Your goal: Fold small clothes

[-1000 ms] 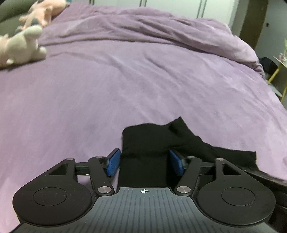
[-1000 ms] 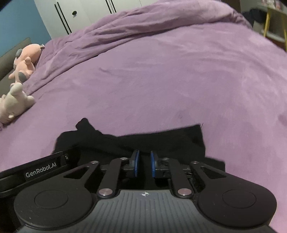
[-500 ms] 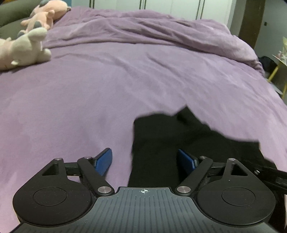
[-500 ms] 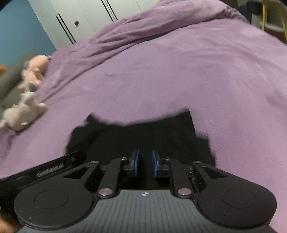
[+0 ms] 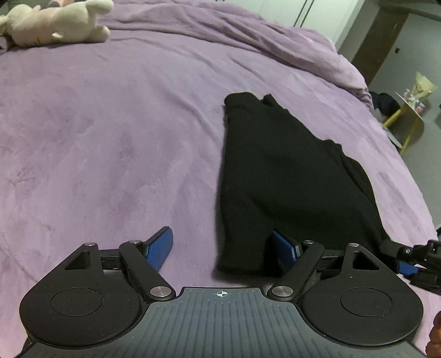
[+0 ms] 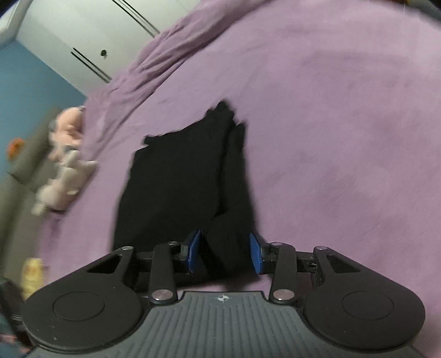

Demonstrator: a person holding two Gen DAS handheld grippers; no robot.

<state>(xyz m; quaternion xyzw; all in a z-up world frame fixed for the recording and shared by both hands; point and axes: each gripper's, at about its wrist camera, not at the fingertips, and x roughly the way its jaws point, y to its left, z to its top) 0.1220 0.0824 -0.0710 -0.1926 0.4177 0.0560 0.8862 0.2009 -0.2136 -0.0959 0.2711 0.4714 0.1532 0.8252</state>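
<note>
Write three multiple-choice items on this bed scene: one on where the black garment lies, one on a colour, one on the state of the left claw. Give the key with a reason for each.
1. Where does the black garment lie?
A. flat on the purple bedspread
B. draped over a chair
C. inside a basket

2. What colour are the pads of the left claw?
A. red
B. blue
C. white

3. How does the left claw stand?
A. shut on the garment
B. shut on nothing
C. open, its pads clear of the cloth on one side

Key:
1 A, the garment is spread on the bedspread, away from the plush toy at the far edge.
2 B, both pads show blue in the left wrist view.
3 C, the jaws stand wide; one pad is over bare bedspread, the other at the garment's near edge, pressing nothing.
</note>
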